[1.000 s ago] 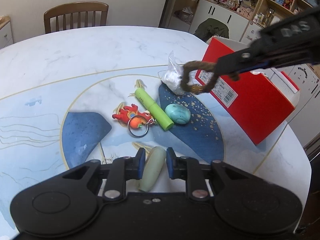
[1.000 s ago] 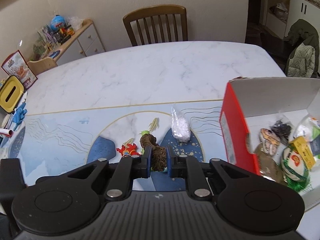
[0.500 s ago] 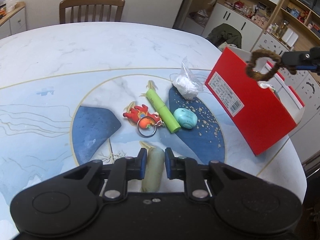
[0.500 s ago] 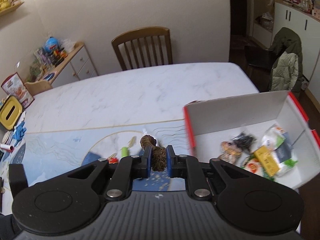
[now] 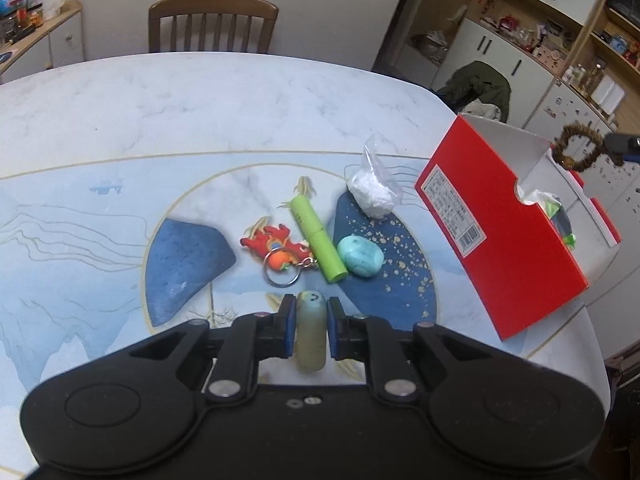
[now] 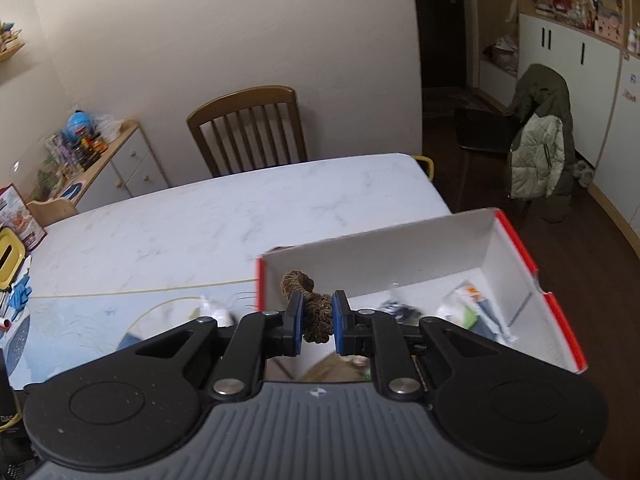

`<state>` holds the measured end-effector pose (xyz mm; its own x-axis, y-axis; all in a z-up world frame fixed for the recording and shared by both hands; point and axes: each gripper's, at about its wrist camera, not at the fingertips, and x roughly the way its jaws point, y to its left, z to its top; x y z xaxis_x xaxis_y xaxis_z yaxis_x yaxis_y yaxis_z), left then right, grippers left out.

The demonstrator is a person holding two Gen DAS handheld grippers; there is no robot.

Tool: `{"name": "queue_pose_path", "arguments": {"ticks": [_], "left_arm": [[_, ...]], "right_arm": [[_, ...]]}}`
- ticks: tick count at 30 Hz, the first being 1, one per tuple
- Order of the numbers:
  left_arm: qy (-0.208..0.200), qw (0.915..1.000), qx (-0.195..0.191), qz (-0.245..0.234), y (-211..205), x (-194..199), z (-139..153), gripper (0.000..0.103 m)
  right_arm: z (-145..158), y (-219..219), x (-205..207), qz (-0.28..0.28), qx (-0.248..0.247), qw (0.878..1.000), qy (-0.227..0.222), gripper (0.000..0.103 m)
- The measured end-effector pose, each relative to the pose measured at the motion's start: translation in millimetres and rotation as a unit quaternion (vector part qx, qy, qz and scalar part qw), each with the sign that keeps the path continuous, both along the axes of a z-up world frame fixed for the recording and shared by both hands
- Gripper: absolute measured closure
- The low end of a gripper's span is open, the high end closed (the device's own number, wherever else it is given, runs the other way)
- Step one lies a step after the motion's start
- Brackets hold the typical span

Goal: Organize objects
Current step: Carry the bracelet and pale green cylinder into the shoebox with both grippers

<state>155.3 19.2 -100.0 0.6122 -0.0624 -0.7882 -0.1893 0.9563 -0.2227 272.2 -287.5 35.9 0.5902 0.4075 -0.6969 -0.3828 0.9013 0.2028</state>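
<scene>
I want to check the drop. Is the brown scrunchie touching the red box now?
Apart. In the left wrist view the brown scrunchie, held by the right gripper, hangs above the red box with background visible between them.

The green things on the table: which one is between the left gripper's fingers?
The pale green oblong toy with a small face; the left gripper is shut on it. The bright green tube and the turquoise stone lie free beyond.

Box [image 5: 500, 236] at the table's [image 5: 200, 120] right edge, keychain [image 5: 276, 246], tube [image 5: 318, 240] and pebble [image 5: 360, 257] left of it.
</scene>
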Motion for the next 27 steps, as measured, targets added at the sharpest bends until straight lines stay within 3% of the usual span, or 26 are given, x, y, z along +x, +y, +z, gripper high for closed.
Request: {"name": "queue_pose_path", "arguments": {"ticks": [6, 17, 27], "left_arm": [[-0.014, 0.9996, -0.017, 0.016, -18, 6, 29, 0.090], [-0.047, 0.9985, 0.004, -0.027, -93, 49, 78, 0.090], [-0.050, 0.9952, 0.016, -0.083, -159, 101, 89, 0.090]], "right_arm": [[-12, -31, 19, 0.002, -0.002, 1.000, 0.001, 0.089], [-41, -88, 41, -0.007, 0.000, 1.000, 0.020, 0.089], [-58, -111, 50, 0.002, -0.012, 1.000, 0.023, 0.089]]}}
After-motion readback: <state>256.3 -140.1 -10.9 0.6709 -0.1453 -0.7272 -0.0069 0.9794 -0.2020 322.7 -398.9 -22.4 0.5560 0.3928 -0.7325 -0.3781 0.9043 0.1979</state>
